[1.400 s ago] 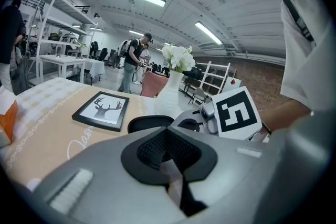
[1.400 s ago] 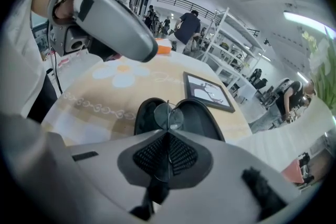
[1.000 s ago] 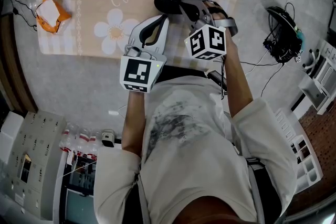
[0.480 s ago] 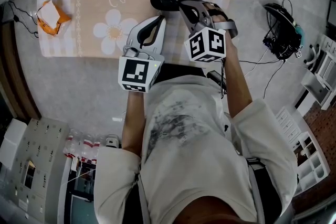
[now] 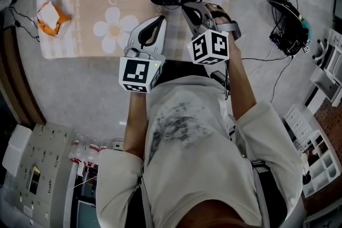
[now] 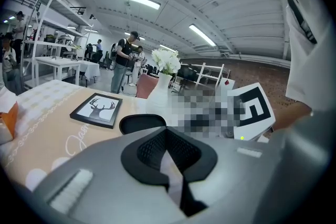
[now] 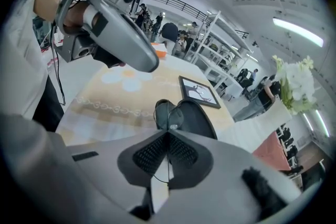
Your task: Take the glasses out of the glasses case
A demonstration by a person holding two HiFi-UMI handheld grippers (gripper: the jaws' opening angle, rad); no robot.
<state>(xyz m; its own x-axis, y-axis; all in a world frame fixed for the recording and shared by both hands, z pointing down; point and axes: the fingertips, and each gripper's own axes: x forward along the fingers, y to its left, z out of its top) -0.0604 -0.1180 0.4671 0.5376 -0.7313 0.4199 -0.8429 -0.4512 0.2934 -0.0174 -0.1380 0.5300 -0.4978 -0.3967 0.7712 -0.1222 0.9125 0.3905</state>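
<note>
Your right claw (image 7: 168, 134) is pinched shut on the thin wire arm of the glasses (image 7: 164, 113), which lie in the open case (image 7: 195, 119) just ahead of it on the bench (image 7: 105, 97). This looks like the lift-out step: draw them up gently, clear of the lid. Your left claw (image 6: 167, 131) is closed on nothing, near the case
</note>
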